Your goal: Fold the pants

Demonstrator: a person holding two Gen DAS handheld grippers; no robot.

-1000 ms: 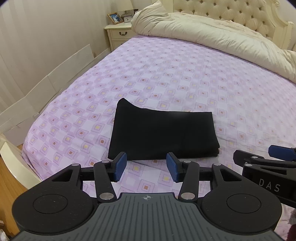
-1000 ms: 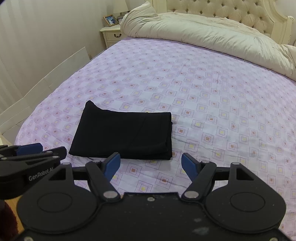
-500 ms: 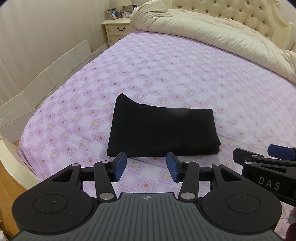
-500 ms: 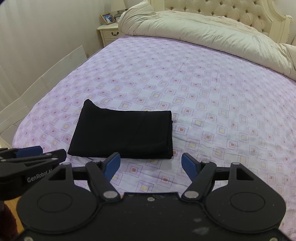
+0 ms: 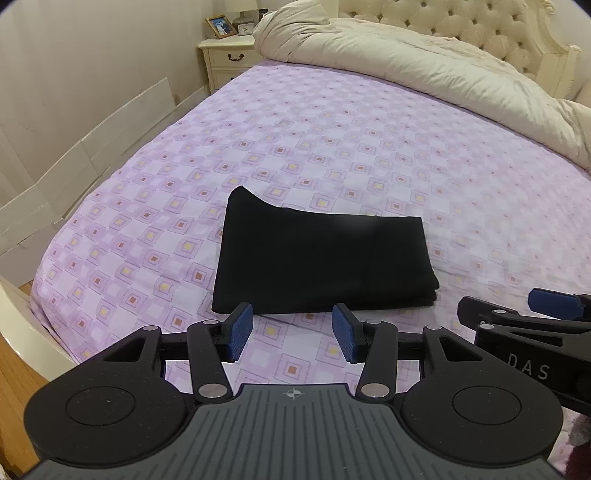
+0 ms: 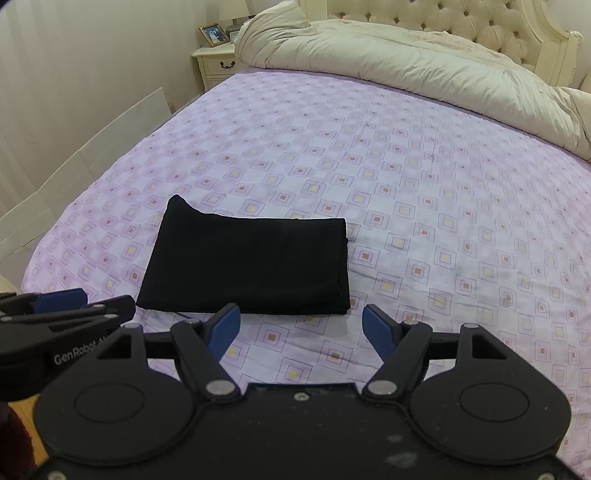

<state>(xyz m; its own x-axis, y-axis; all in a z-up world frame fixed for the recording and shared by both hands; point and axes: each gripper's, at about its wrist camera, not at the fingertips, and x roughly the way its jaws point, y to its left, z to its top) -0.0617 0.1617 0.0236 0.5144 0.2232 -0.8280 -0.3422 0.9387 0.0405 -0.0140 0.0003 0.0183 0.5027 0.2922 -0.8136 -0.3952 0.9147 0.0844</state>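
Note:
Black pants (image 5: 321, 258) lie folded into a flat rectangle on the purple patterned bed sheet (image 5: 332, 155); the right wrist view shows the same pants (image 6: 247, 266) left of centre. My left gripper (image 5: 292, 334) hovers just short of the bundle's near edge, open, with only sheet between its blue pads. Off the bundle's near right corner, my right gripper (image 6: 301, 329) stands open wider, also with nothing in it. Each gripper shows at the edge of the other's view: the right gripper (image 5: 532, 325) and the left gripper (image 6: 62, 314).
A cream duvet (image 5: 424, 62) is bunched along the tufted headboard (image 5: 461, 26) at the far end. A bedside cabinet (image 5: 227, 59) with a photo frame stands at the back left. White panels (image 5: 92, 144) lean along the left wall. Wooden floor (image 5: 14, 376) shows at the lower left.
The left wrist view has tilted slightly, so the pants sit a little lower and the nightstand shows more. The pants and both grippers' openings are unchanged.

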